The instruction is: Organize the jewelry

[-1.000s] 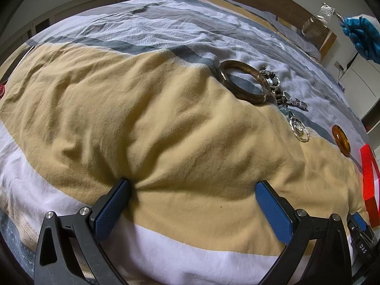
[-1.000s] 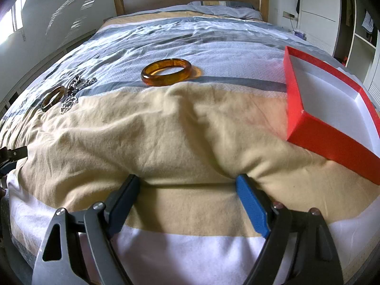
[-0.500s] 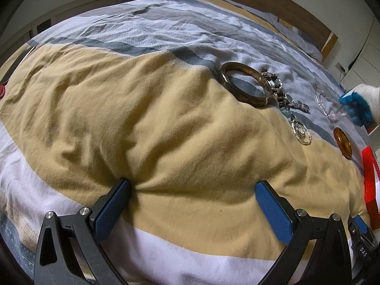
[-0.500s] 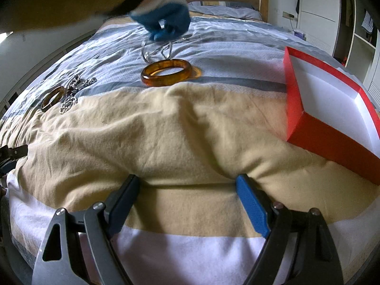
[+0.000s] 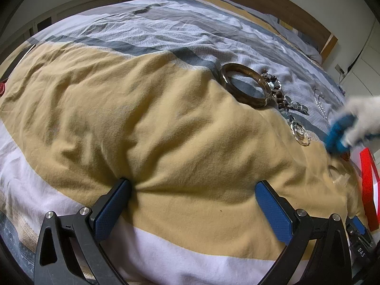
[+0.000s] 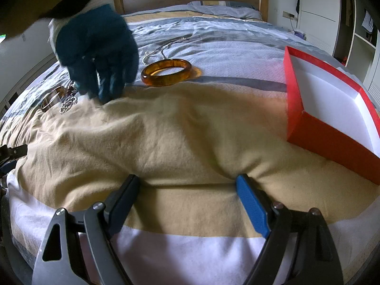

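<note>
While both grippers sit parked at the foot of the bed, the work of sorting has not begun. Left gripper [image 5: 192, 191] and right gripper [image 6: 187, 185] each have their blue pads spread wide with nothing between them, tips pressed into the tan band of the duvet [image 6: 180, 130], likely resting there until the layout is ready.

An amber bangle [image 6: 166, 72] lies flat where the tan meets the grey stripes, well apart from the open red box [image 6: 332, 109] at the right, whose white inside shows nothing in it. That box is presumably where the pieces should end up. Beyond the bangle a thin silver chain [image 6: 161, 47] trails on the grey fabric. Further left, a darker brown bangle [image 5: 245, 85] touches a heap of beaded and crystal pieces [image 5: 287, 104].

A gloved hand [image 6: 95, 52], blue-palmed and blurred, hovers low over the duvet between the two bangles. It seems to be arranging items, so reaching in now risks a collision
</note>
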Available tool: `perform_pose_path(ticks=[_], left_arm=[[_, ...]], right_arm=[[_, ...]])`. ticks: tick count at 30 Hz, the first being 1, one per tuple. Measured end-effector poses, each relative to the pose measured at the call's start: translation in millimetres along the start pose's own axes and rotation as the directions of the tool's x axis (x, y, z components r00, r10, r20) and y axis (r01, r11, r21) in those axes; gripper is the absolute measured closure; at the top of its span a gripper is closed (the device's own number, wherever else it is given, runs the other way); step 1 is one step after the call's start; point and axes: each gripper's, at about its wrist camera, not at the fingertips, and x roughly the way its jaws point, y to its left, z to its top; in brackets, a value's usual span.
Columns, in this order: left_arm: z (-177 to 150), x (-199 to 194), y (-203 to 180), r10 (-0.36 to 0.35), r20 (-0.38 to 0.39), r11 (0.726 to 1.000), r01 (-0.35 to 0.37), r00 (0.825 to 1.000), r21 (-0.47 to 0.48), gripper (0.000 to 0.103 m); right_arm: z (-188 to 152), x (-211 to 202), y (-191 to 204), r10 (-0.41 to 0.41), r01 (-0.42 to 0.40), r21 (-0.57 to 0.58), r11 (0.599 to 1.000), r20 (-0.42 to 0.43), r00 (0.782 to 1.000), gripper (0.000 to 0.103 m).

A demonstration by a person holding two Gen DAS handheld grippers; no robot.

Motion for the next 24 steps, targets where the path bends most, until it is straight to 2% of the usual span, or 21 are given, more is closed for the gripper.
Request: perform_pose_path(ticks=[24], left_arm=[[1.1, 0.8, 1.1, -0.002, 0.004, 1.000, 0.002, 1.000, -0.004, 0.001]], right_arm=[[-0.3, -1.3, -0.2, 0.000, 0.000, 0.000, 1.000, 0.002, 1.000, 0.020]])
